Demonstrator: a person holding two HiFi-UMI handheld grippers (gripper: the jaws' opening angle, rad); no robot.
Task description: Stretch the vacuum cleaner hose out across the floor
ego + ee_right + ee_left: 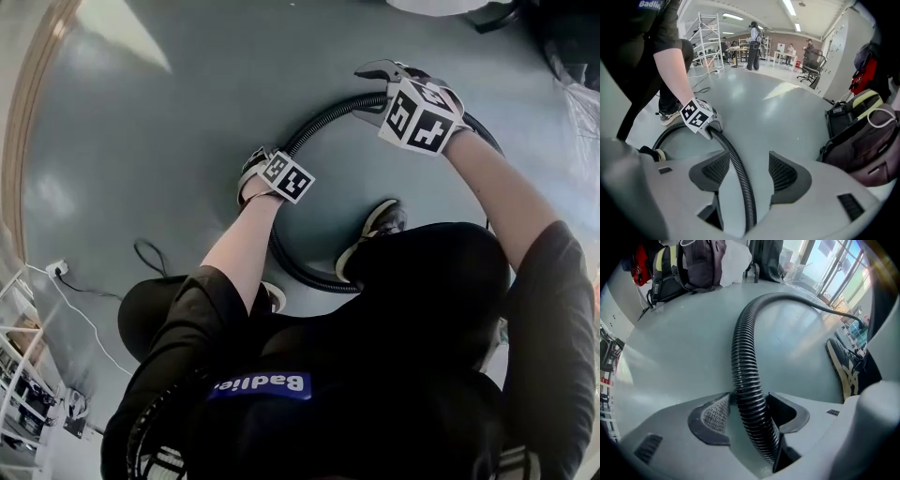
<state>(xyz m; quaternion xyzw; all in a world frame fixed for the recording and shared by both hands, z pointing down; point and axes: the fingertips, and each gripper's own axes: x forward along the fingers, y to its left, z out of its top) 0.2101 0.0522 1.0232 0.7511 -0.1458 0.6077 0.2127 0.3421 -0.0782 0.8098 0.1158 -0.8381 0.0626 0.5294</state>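
Observation:
The black ribbed vacuum hose (319, 117) lies in a loop on the grey floor around the person's feet. My left gripper (251, 183) points steeply down over the loop's left side. In the left gripper view the hose (745, 357) runs up between the jaws of the left gripper (749, 399), leaning on the right one, with a gap beside the left pad (715, 416). My right gripper (373, 94) is at the loop's far side. Its jaws stand wide apart in the right gripper view (749, 161), with the hose (740, 183) lying nearer the left pad and untouched by the right. The left gripper (712, 129) shows there too.
The person's shoes (375, 234) stand inside the loop, one showing as the shoe (843, 366). Backpacks (862, 136) lean by the wall, also seen as bags (689, 263). A white cable with a plug (56, 270) and a dark cord (150, 253) lie at left. A scaffold (710, 37) stands far off.

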